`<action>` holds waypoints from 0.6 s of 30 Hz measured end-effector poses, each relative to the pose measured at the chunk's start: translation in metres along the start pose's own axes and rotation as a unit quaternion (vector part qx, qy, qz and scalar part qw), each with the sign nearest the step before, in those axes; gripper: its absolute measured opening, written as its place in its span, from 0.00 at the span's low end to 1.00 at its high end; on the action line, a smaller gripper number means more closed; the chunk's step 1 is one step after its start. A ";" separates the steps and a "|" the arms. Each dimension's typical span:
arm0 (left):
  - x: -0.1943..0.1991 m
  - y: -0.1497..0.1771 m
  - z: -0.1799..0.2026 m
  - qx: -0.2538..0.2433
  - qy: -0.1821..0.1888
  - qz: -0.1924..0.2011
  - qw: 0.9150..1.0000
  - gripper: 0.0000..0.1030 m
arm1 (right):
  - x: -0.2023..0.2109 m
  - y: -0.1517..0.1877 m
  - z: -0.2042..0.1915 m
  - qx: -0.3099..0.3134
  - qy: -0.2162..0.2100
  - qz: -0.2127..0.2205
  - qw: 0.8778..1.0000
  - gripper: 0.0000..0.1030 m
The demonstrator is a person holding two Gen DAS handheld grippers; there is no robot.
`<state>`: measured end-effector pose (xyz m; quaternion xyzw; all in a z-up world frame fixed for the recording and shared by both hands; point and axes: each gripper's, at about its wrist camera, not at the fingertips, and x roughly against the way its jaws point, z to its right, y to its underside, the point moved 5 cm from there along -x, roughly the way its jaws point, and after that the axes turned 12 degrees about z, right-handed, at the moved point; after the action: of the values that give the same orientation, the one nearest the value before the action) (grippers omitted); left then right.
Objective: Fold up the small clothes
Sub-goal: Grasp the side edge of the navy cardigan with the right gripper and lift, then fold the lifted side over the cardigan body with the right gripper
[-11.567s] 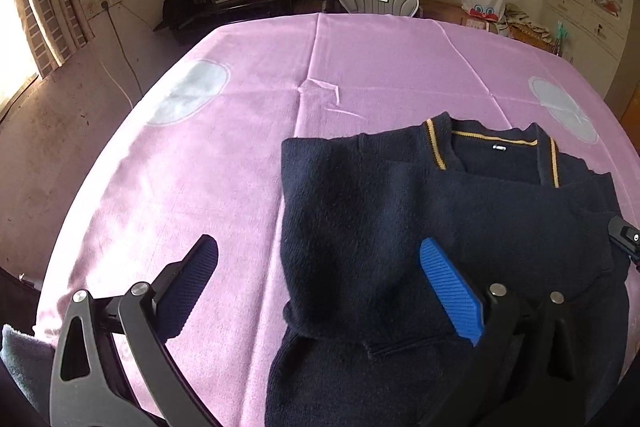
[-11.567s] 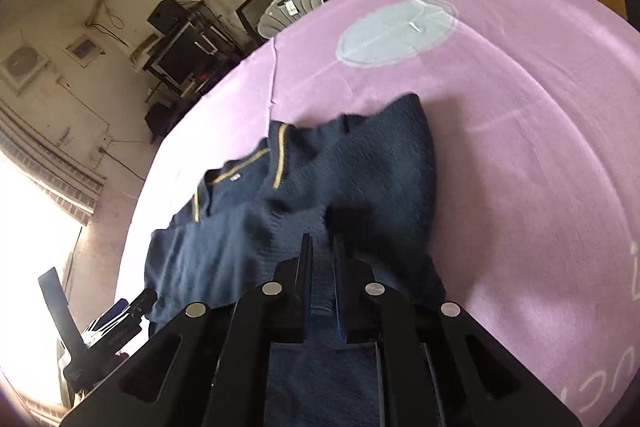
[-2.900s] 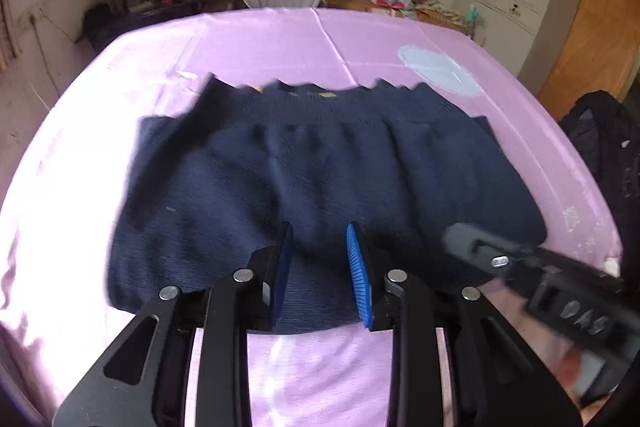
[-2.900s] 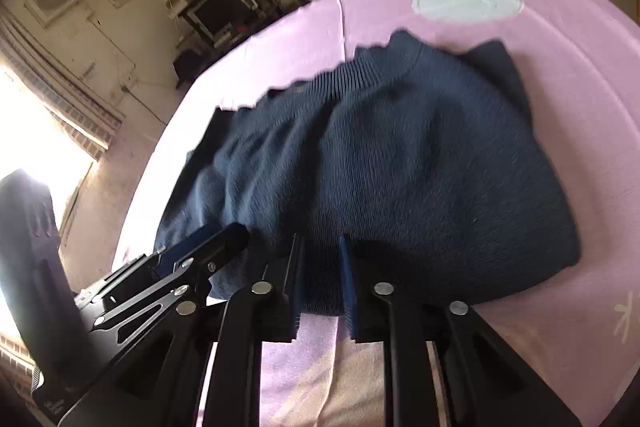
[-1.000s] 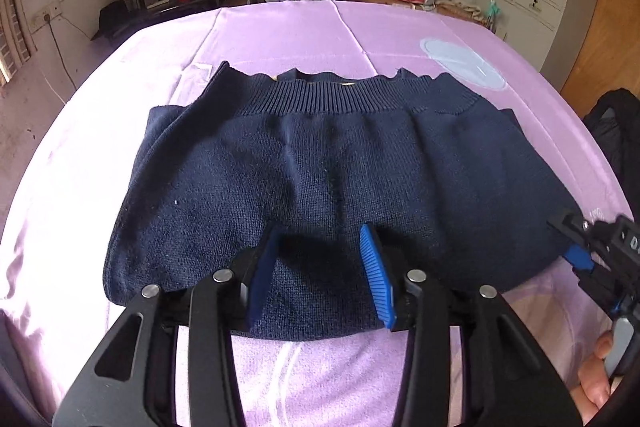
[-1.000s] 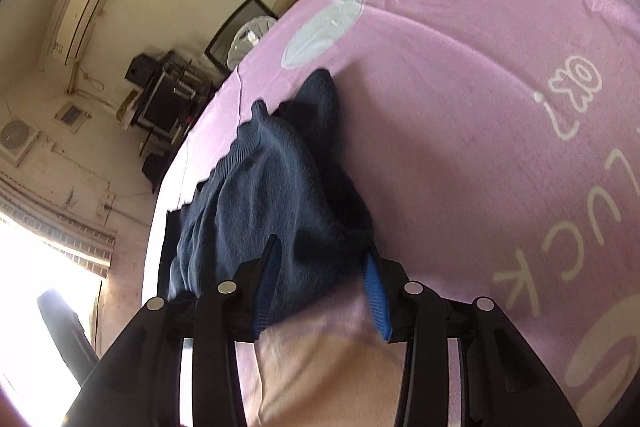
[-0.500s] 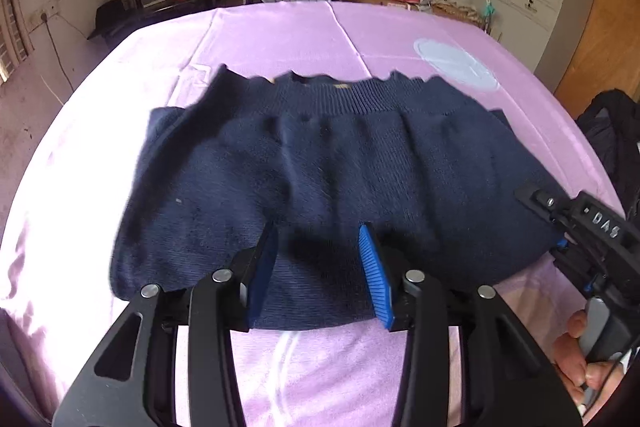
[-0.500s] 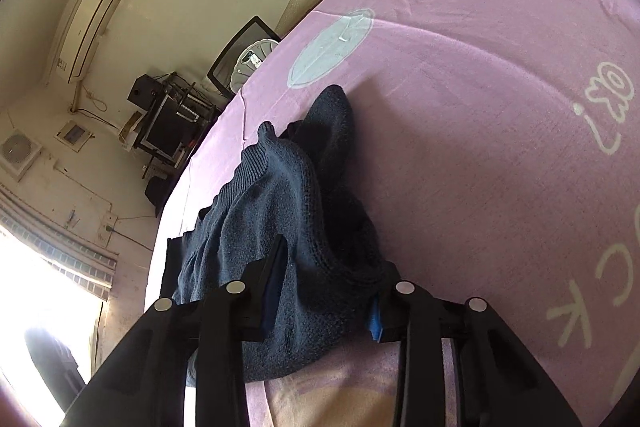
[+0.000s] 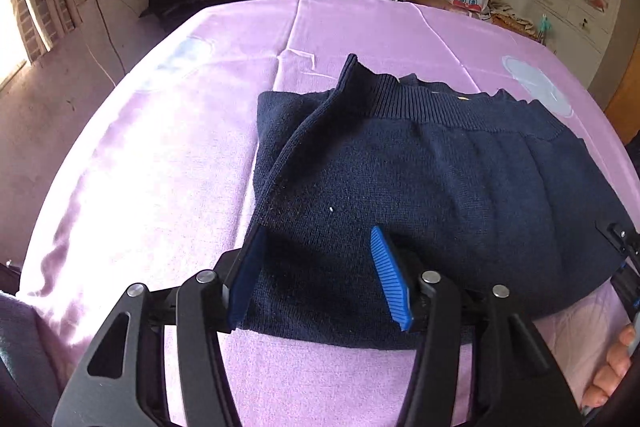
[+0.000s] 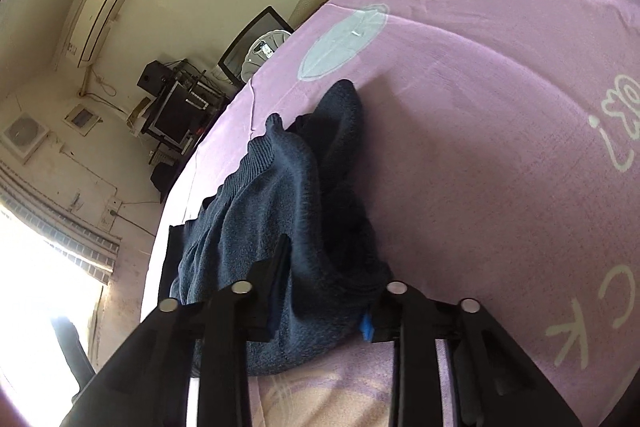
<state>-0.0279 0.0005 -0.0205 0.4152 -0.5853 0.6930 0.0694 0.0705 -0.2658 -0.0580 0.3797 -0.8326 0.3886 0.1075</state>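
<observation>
Navy sweater (image 9: 432, 179) lies folded on the pink tablecloth (image 9: 168, 155), ribbed hem toward the far side, one corner of the hem raised in a peak. Left gripper (image 9: 320, 275): fingers spread wide, straddling the sweater's near left edge, blue pads standing at either side of the knit with slack between. Right gripper (image 10: 324, 291): fingers likewise parted, with the sweater's bunched right end sitting between them; firm contact cannot be confirmed. A person's fingertips (image 9: 612, 367) show at the lower right of the left view.
</observation>
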 end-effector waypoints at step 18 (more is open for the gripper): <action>0.010 0.017 -0.113 0.138 -0.046 -0.030 0.989 0.50 | 0.000 0.003 -0.002 0.010 0.003 -0.004 1.000 0.25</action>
<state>-0.1001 0.0897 -0.0240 0.4699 -0.4742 0.7446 0.0054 0.0682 -0.2633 -0.0586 0.3825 -0.8270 0.3976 0.1079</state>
